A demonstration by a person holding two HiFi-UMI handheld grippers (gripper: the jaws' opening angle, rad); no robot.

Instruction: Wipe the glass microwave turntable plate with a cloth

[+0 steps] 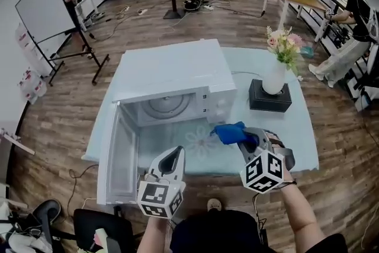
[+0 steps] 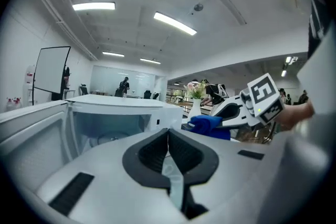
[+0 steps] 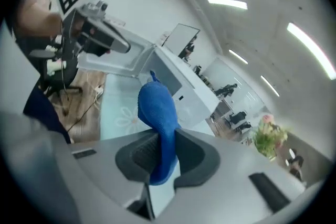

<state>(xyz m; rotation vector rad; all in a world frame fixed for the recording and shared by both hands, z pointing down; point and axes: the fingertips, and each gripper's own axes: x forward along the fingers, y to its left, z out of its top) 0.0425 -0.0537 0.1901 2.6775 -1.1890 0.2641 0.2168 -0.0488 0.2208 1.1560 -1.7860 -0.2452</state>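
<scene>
The glass turntable plate (image 1: 169, 106) lies inside the white microwave (image 1: 177, 71), whose door (image 1: 122, 158) hangs open to the left. In the left gripper view the plate (image 2: 111, 139) shows dimly in the cavity. My left gripper (image 1: 172, 158) is shut and holds nothing, in front of the open door. Right of the cavity, my right gripper (image 1: 251, 140) is shut on a blue cloth (image 1: 230, 132) above the tablecloth. The cloth (image 3: 157, 111) bulges out from between the jaws in the right gripper view.
The microwave stands on a table with a pale blue flowered cloth (image 1: 278, 139). A white vase of flowers (image 1: 275, 75) rests on a black box (image 1: 269, 99) at the right. A whiteboard (image 1: 45, 9) and a person (image 1: 354, 21) stand farther off.
</scene>
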